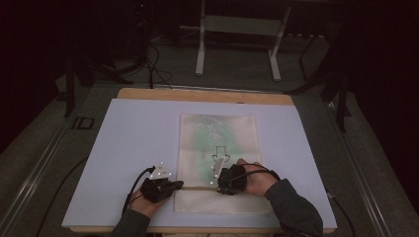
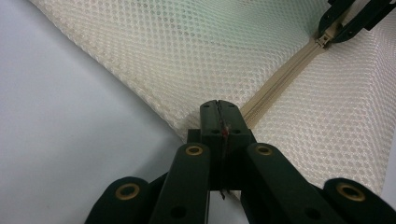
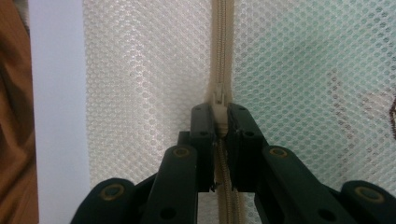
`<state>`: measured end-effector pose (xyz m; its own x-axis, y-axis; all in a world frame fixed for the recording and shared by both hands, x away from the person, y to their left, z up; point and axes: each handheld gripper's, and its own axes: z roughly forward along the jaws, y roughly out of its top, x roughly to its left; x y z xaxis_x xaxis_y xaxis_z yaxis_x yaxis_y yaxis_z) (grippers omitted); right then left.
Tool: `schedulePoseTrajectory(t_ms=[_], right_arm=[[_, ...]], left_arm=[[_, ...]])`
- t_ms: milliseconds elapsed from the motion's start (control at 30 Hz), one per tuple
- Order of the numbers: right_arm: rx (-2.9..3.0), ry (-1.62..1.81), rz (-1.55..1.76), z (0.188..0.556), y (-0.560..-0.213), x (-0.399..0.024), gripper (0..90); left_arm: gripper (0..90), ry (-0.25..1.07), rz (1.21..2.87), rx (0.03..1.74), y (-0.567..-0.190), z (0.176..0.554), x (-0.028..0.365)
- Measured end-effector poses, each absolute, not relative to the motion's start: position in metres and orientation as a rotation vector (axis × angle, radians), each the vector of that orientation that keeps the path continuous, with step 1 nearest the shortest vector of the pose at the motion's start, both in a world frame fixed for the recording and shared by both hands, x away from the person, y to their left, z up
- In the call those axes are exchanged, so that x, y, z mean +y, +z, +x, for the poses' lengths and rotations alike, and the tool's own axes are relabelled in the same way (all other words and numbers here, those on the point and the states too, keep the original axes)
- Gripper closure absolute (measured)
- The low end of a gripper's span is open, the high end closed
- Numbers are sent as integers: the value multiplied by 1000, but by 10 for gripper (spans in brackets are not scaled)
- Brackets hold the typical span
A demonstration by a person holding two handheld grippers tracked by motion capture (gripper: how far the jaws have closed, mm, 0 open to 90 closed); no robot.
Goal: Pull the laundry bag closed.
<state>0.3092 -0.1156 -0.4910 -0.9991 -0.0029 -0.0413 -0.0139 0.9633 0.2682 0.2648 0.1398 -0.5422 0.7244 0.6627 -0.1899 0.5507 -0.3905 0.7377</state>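
Note:
A cream mesh bag (image 1: 217,143) lies flat on the pale board (image 1: 133,148), with something green and a dark drawing showing through it. Its beige zipper (image 2: 275,84) runs across the near part of the bag. My left gripper (image 1: 179,185) is shut on the bag's edge at the zipper's end (image 2: 218,105). The right gripper (image 1: 216,185) is shut on the zipper pull (image 3: 219,95), and the zipper tape (image 3: 220,37) runs straight on beyond its jaws. In the left gripper view the right gripper (image 2: 343,23) sits at the top right on the slider (image 2: 322,41).
The board lies on a wooden table (image 1: 207,95) whose brown edge (image 3: 14,116) is close to the bag's side. A cable (image 1: 136,185) trails from the left gripper. Beyond the table stand metal frame legs (image 1: 200,54) and loose cables on a dark floor.

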Motion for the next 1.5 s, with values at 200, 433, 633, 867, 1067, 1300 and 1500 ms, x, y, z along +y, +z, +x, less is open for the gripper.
schedulePoseTrajectory(t_ms=[200,433,633,867,1067,1300,1500], right_arm=[[3073,422,-10,309,-490,-117,822],[3076,422,5,310,-490,-124,822],[3077,425,14,310,-489,-127,822],[3077,419,12,310,-489,-128,822],[3077,424,31,310,-489,-134,822],[3076,425,39,310,-489,-137,822],[3080,437,41,311,-488,-138,822]], left_arm=[[895,169,2089,917,-542,265,140],[895,169,2089,918,-542,265,140],[895,167,2088,917,-542,265,140],[895,167,2089,916,-542,265,140],[895,167,2087,918,-542,265,140],[895,168,2087,918,-542,265,140],[895,165,2089,918,-542,265,140]])
